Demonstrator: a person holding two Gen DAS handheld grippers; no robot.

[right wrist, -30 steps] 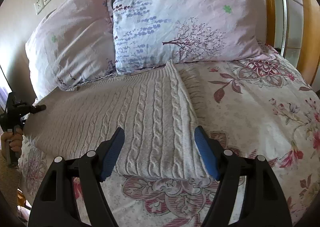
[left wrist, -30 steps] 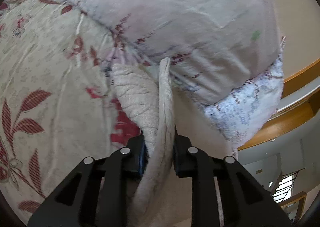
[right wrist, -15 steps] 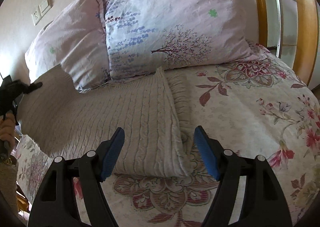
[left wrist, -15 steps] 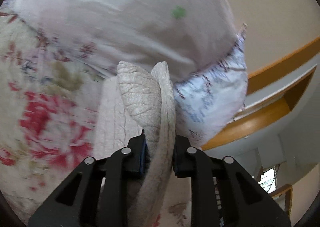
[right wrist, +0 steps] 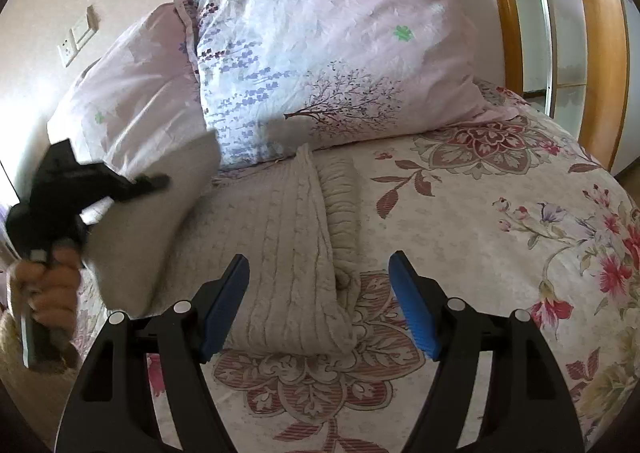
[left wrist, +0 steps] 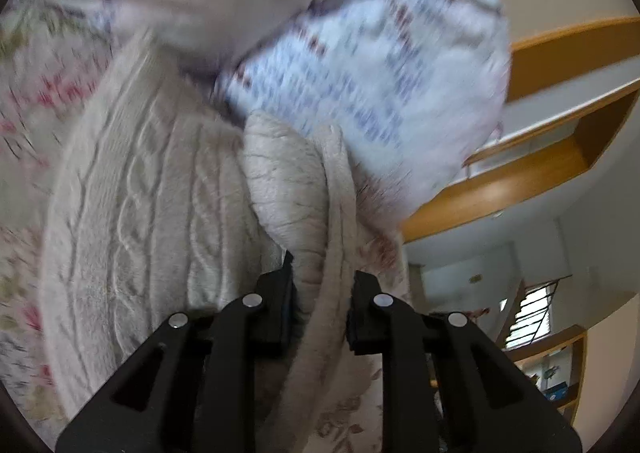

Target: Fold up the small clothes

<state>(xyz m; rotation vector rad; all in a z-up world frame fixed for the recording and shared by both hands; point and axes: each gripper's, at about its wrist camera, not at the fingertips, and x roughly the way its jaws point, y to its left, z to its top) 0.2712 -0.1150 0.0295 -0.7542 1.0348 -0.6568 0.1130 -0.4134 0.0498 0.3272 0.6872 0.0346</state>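
A beige cable-knit sweater (right wrist: 288,237) lies on the flowered bedspread (right wrist: 500,245) in front of the pillows. My left gripper (left wrist: 322,285) is shut on an edge of the sweater (left wrist: 316,193) and holds it lifted above the rest of the knit. The right wrist view shows it at the left (right wrist: 156,183) with the raised flap. My right gripper (right wrist: 320,301) is open and empty, hovering over the sweater's near folded corner.
Two pillows (right wrist: 328,53) lean against the wall at the head of the bed. A wooden-framed wardrobe (right wrist: 600,53) stands at the right. Wall sockets (right wrist: 78,35) sit at the upper left. Wooden shelving (left wrist: 560,133) shows in the left wrist view.
My left gripper has lifted the sweater's edge and carried it to the right over the garment. My right gripper has pulled back a little and stays open.
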